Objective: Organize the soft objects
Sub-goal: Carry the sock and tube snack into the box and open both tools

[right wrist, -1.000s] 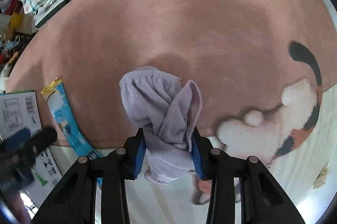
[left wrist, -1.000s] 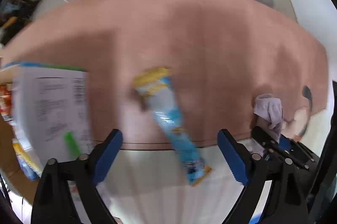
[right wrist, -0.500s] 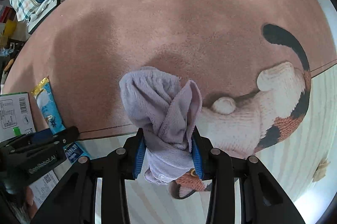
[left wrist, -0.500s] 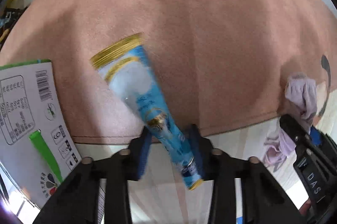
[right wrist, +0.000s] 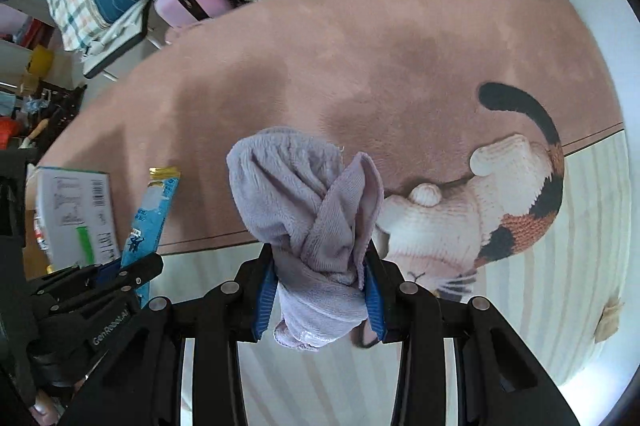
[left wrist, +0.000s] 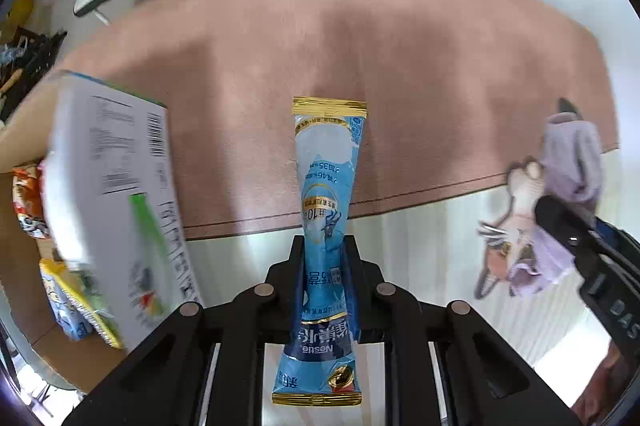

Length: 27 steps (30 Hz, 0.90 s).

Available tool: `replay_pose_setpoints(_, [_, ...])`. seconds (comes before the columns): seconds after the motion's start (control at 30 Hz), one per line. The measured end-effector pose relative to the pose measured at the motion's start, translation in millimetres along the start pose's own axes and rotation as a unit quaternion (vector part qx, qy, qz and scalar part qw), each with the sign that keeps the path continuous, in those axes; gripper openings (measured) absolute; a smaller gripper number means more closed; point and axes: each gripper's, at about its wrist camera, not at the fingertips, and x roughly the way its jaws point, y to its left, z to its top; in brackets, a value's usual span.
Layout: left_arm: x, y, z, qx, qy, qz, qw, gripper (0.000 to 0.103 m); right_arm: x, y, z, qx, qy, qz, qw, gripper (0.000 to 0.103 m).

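Blue foil with gold ends — the sachet [left wrist: 325,210] in my left gripper [left wrist: 324,266] reads "Nestle" upside down near its lower end, with "10" in a round badge and "35%" higher up; the Chinese print I cannot make out. My left jaws are pinched tight on its lower half, so the gold-trimmed top stands up ahead of the fingers, over the edge of the pink rug [left wrist: 360,46]. Left of it sits a white carton [left wrist: 108,186] with a barcode and a green stripe. My right gripper [right wrist: 320,286] is clamped on a bunched lilac towel [right wrist: 304,198] — folds bulging above the blue pads [right wrist: 265,296], a tail hanging below. From the right view, the left tool's body shows partly legible lettering that I cannot read in full.
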Motion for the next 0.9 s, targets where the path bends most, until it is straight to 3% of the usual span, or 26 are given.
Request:
replay_pose_setpoints(0.23, [-84.6, 38.8, -23.4, 0.005, -0.075, -0.033, 0.9967, 0.014, -57.9, 48.9, -28.2, -0.022, -0.031, 0.044, 0.998, 0.040])
replay_pose_setpoints(0.5, [-173.8, 141.7, -64.0, -0.028, -0.148, -0.025, 0.9883, 0.014, -102.9, 160.5, -70.6, -0.074, -0.049, 0.103, 0.991, 0.040])
replay_pose_setpoints(0.7, [-176.2, 242.7, -86.1, -0.062, -0.151, 0.006, 0.9865, 0.014, -94.0, 252.8, -106.5, -0.119, -0.034, 0.093, 0.988, 0.040])
replay_pose_setpoints(0.9, [-141.4, 321.6, -103.4, -0.094, -0.120, 0.024, 0.9880, 0.014, -49.4, 312.3, -122.9, -0.144, -0.012, 0.032, 0.989, 0.040])
